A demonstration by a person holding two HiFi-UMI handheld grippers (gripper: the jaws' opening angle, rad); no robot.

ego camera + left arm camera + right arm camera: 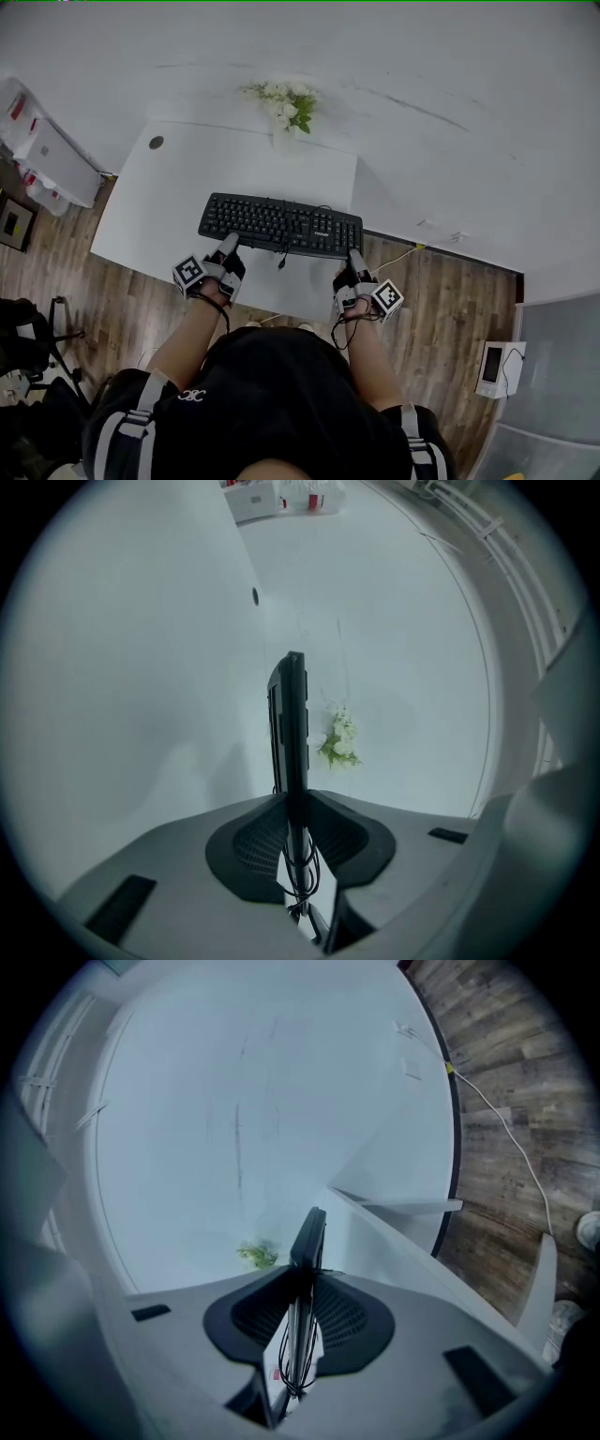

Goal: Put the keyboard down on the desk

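Observation:
A black keyboard [281, 225] lies flat over the near part of the white desk [159, 202]; whether it touches the desktop I cannot tell. My left gripper [228, 246] is shut on its near left edge and my right gripper [355, 255] on its near right corner. In the left gripper view the keyboard [292, 733] appears edge-on, clamped by the left gripper [296, 803]. The right gripper view shows the keyboard [309, 1232] the same way in the right gripper [302, 1288]. Its bundled black cable [282, 261] hangs below the near edge.
A vase of white flowers [286, 103] stands at the desk's far edge against the wall. A round cable hole [156, 142] sits at the desk's far left. White boxes [52, 159] and a chair [28, 337] stand left; a white device [497, 366] stands on the wooden floor at the right.

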